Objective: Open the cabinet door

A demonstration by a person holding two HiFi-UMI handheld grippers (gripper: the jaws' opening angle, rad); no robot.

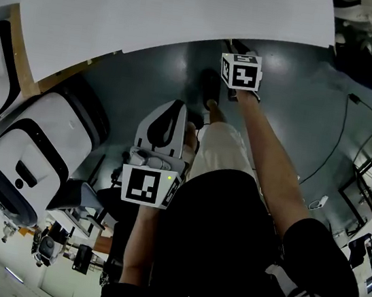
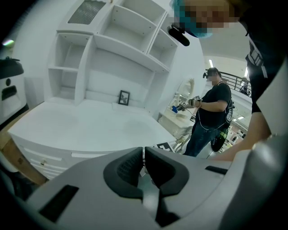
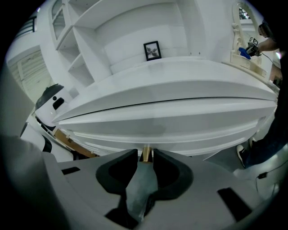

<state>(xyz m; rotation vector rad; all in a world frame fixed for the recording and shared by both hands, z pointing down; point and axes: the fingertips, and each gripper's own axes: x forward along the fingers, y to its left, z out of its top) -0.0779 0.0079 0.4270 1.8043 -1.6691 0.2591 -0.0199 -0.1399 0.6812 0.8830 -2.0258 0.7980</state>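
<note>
The white cabinet (image 3: pixel 171 121) fills the right gripper view, its curved front just beyond the jaws. A small brass knob (image 3: pixel 145 154) sticks out of that front. My right gripper (image 3: pixel 145 152) is shut on the knob, which fills the narrow gap between the pads. In the head view the right gripper's marker cube (image 1: pixel 240 71) sits at the edge of the cabinet top (image 1: pixel 178 6), which hides the jaws. My left gripper (image 2: pixel 144 153) is shut with nothing between its pads. Its marker cube (image 1: pixel 148 186) is held back near the person's body, away from the cabinet.
Open white shelves with a small framed picture (image 3: pixel 152 50) rise behind the cabinet top. White machines (image 1: pixel 34 150) and a brown board (image 1: pixel 21 52) stand at the left. A cable (image 1: pixel 339 132) crosses the grey floor. Another person (image 2: pixel 211 117) stands beyond the cabinet's right end.
</note>
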